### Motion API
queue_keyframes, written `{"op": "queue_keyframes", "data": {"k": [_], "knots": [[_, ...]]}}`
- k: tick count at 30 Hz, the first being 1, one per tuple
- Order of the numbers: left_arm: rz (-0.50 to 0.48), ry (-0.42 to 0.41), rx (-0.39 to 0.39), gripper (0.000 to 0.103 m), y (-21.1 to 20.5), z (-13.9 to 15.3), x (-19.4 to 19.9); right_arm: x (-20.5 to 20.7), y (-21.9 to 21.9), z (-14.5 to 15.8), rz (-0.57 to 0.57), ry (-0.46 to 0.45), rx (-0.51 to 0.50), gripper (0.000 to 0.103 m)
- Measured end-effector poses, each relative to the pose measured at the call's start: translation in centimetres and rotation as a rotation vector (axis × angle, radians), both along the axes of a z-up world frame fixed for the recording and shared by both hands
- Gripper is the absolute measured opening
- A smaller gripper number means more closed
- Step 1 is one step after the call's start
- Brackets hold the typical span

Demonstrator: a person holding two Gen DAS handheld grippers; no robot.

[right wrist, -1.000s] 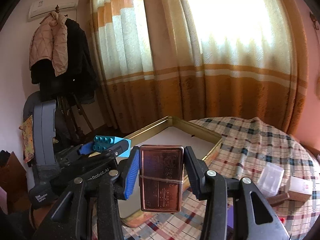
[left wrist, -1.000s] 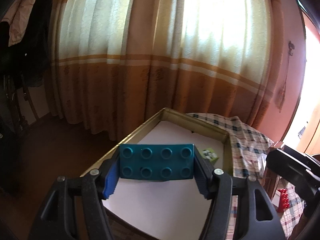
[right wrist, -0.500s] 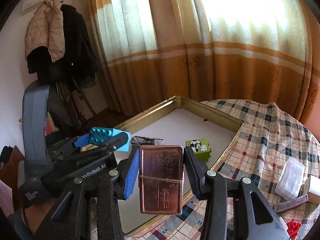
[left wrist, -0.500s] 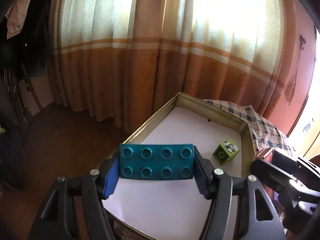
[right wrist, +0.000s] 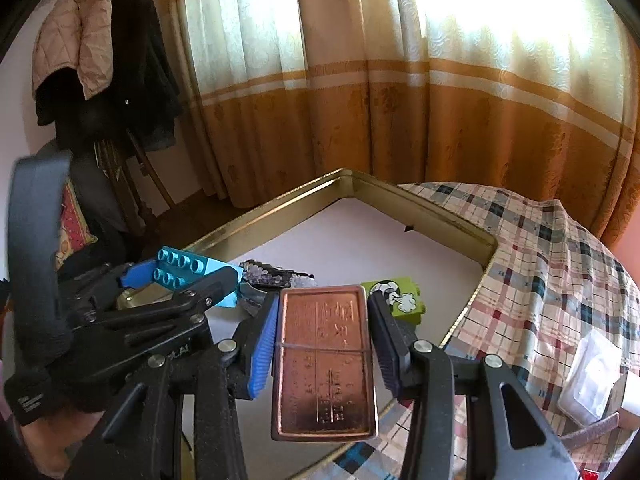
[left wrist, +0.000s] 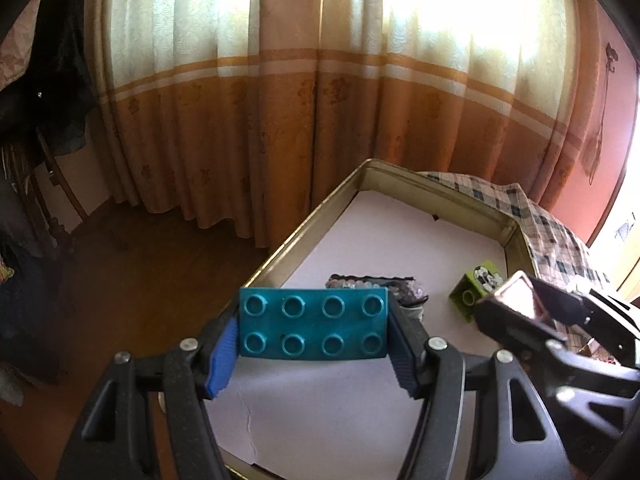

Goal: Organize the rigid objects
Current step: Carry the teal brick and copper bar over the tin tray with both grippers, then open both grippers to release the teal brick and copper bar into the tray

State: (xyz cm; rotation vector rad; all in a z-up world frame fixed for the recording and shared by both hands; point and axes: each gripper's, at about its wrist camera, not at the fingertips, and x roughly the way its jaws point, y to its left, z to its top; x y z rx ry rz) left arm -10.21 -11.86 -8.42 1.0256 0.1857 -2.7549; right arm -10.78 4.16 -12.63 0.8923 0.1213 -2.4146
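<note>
My left gripper [left wrist: 314, 330] is shut on a teal eight-stud brick [left wrist: 314, 326], held above the near left part of a gold-rimmed tray [left wrist: 312, 222] with a white floor. My right gripper [right wrist: 322, 344] is shut on a copper-coloured flat metal case [right wrist: 324, 364] with a band across it, over the tray's near edge. The left gripper with the teal brick [right wrist: 180, 270] also shows at the left of the right wrist view. The right gripper's copper case [left wrist: 520, 298] shows at the right of the left wrist view. A green printed brick [right wrist: 396, 300] and a dark beaded piece [right wrist: 272, 274] lie in the tray [right wrist: 440, 208].
The tray rests on a checked tablecloth [right wrist: 540, 256]. A clear plastic box [right wrist: 588, 376] and a small stick lie at the right on the cloth. Orange and cream curtains [right wrist: 400, 80] hang behind. Coats [right wrist: 104, 60] hang at the left above a wooden floor.
Both grippers moved forward and down over the tray, each keeping its object. The green brick and then the dark beaded piece came into view on the tray floor.
</note>
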Motion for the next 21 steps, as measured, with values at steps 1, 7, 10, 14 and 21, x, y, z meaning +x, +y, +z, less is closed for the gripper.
{"op": "queue_keyframes", "data": {"k": [1,7,10,14,21], "knots": [[-0.001,0.001,0.003,0.064,0.0,0.0,0.0,0.0,-0.2,-0.1,0.001,0.002,0.005,0.047],[-0.015,-0.026,-0.015,0.064,0.0,-0.1,-0.6,-0.5,-0.6,-0.7,-0.003,0.016,0.043,0.047],[-0.015,-0.035,-0.022,0.064,0.0,-0.1,-0.9,-1.1,-0.5,-0.9,-0.003,0.004,0.039,0.047],[-0.013,-0.056,-0.045,0.064,0.2,-0.3,-1.2,-1.2,-0.8,-1.2,-0.007,0.047,0.08,0.051],[-0.011,-0.024,0.014,0.082,-0.1,0.2,-0.5,-0.3,1.6,0.0,-0.045,0.083,0.012,0.078]]}}
